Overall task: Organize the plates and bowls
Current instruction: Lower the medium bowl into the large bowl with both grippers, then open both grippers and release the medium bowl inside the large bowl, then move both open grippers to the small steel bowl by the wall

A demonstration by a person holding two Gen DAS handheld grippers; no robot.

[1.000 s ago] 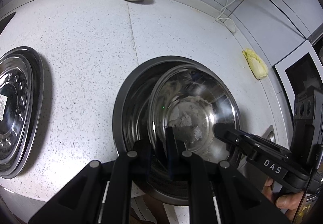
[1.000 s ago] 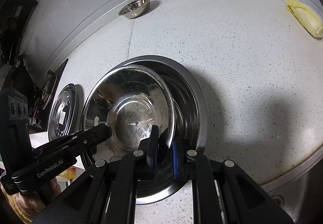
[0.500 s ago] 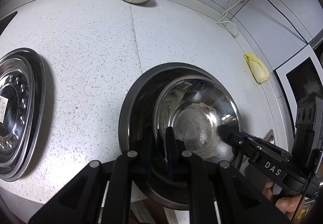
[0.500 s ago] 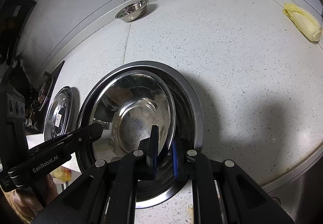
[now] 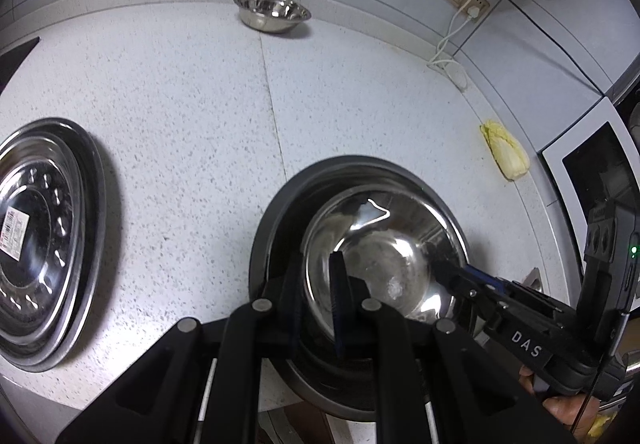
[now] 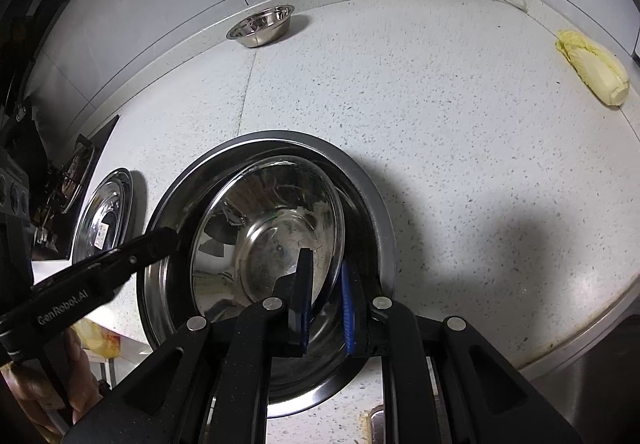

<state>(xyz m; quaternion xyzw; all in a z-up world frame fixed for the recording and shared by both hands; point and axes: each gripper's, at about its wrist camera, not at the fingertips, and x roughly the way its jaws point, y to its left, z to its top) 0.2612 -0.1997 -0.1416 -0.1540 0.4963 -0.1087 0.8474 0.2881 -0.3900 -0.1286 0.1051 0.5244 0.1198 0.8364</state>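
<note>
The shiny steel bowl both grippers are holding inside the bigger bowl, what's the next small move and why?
Probably open both grippers and back out. The shiny steel inner bowl looks nested low in the large dark-rimmed steel bowl, with the left gripper and right gripper each pinching its rim, so nothing seems left but letting go.

Each wrist camera looks forward and down along its tongs, close above the desk (image 5: 192, 115). Both views share the nested steel bowls (image 5: 384, 256) (image 6: 272, 244), seen from opposite sides.
</note>
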